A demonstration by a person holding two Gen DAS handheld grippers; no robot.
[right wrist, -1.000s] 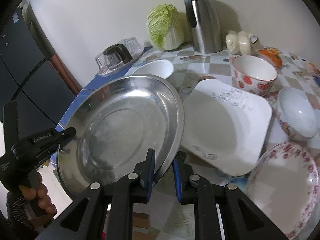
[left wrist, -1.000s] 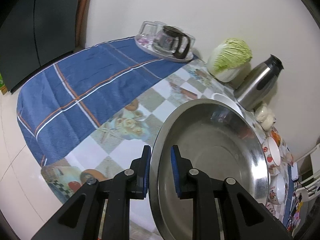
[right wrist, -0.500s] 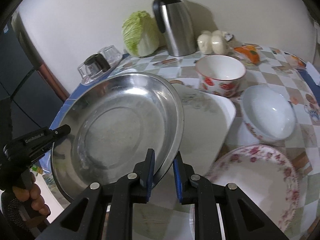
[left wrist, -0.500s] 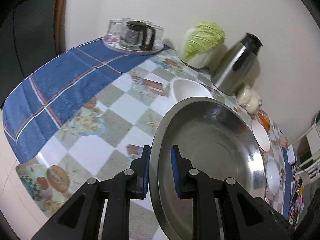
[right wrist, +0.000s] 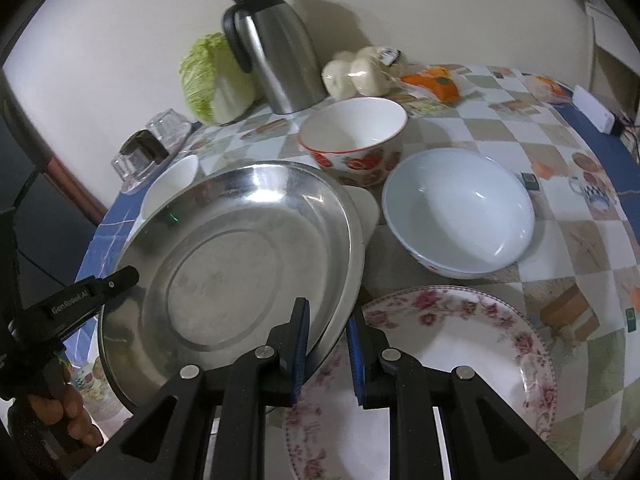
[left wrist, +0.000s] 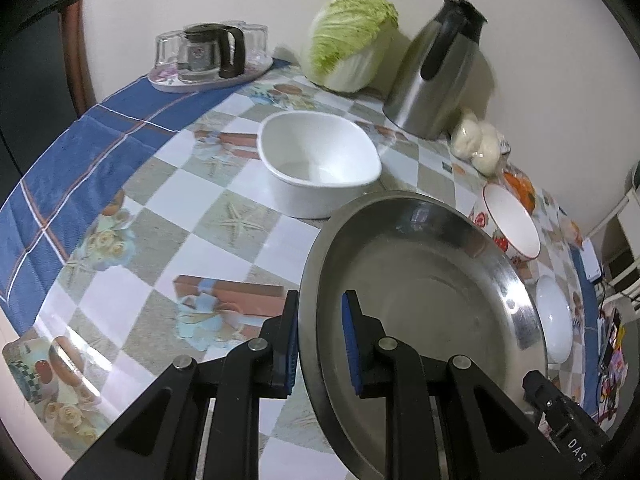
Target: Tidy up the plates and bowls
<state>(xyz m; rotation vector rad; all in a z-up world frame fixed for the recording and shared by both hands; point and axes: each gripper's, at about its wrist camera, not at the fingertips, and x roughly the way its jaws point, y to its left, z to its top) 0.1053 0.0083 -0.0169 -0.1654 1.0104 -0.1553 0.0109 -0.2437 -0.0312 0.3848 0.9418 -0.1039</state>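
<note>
Both grippers hold a large steel plate (left wrist: pixel 424 280) by opposite rims, above the table. My left gripper (left wrist: pixel 318 344) is shut on its near rim. My right gripper (right wrist: pixel 328 344) is shut on the plate's right rim (right wrist: pixel 224 272). Under the plate lies a white square plate (right wrist: pixel 366 216), mostly hidden. A white square bowl (left wrist: pixel 316 160) stands beyond the steel plate, also seen in the right wrist view (right wrist: pixel 172 184). A red-patterned bowl (right wrist: pixel 352 136), a wide white bowl (right wrist: pixel 460 208) and a floral plate (right wrist: pixel 448 364) sit to the right.
A cabbage (left wrist: pixel 352 52), a steel thermos jug (left wrist: pixel 436 72), a bag of buns (right wrist: pixel 360 72) and an orange packet (right wrist: pixel 436 84) line the wall. A tray with glasses and a glass pot (left wrist: pixel 208 56) stands at the back left. The left part has blue cloth (left wrist: pixel 80 144).
Both grippers have carried the steel plate rightward over the white square plate, which is now almost covered. The white square bowl has come into full view on the left.
</note>
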